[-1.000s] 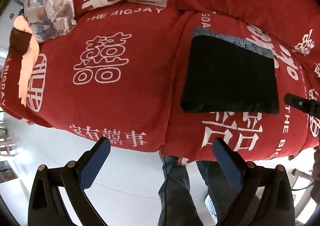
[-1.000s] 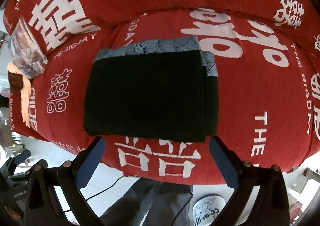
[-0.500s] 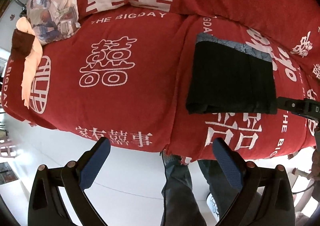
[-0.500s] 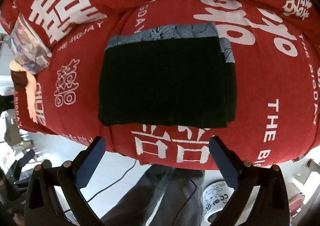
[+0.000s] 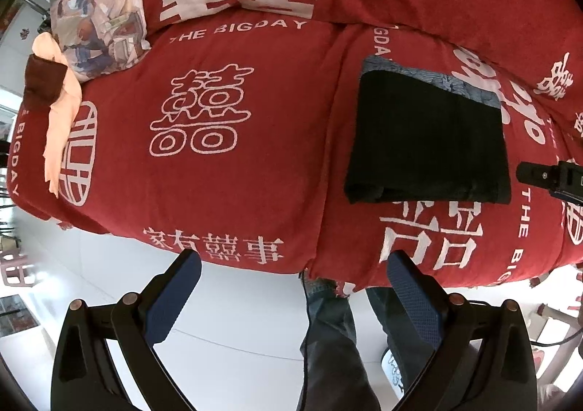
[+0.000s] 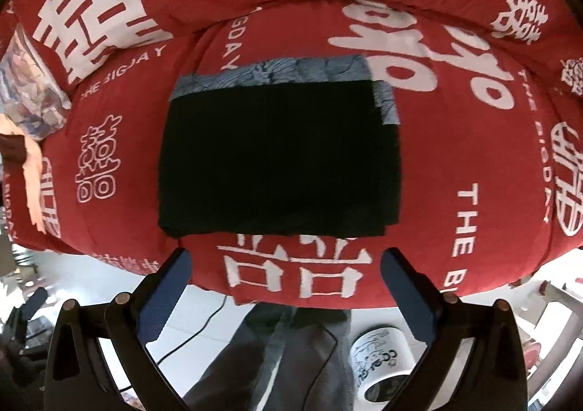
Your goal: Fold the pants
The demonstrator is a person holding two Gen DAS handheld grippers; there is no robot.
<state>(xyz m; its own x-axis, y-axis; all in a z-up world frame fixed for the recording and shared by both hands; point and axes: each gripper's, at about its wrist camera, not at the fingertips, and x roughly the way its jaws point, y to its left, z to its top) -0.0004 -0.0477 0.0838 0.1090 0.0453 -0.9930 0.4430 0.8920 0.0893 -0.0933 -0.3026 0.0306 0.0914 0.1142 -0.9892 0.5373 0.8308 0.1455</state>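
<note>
Both grippers have drawn back a little from the sofa over the last second, and the right wrist view, which had closed in on the bundle, now frames it lower and larger. The left gripper (image 5: 293, 296) hangs over the floor in front of the seat edge, fingers (image 5: 175, 298) spread wide and holding nothing; the right gripper (image 6: 286, 292) is likewise wide open and empty, with the bundle just above its tips in the frame. The pants (image 6: 277, 159) lie as a compact black rectangle in the middle of the right wrist view, on the red sofa cover (image 5: 226, 170), a blue-grey patterned band showing along the upper edge. Folding looks essentially finished. The cloth appears soft, light and limp, layered several thick, so any lift would best pinch through all layers at the near folded edge, both corners together, or the stack will likely sag and slide open.
</note>
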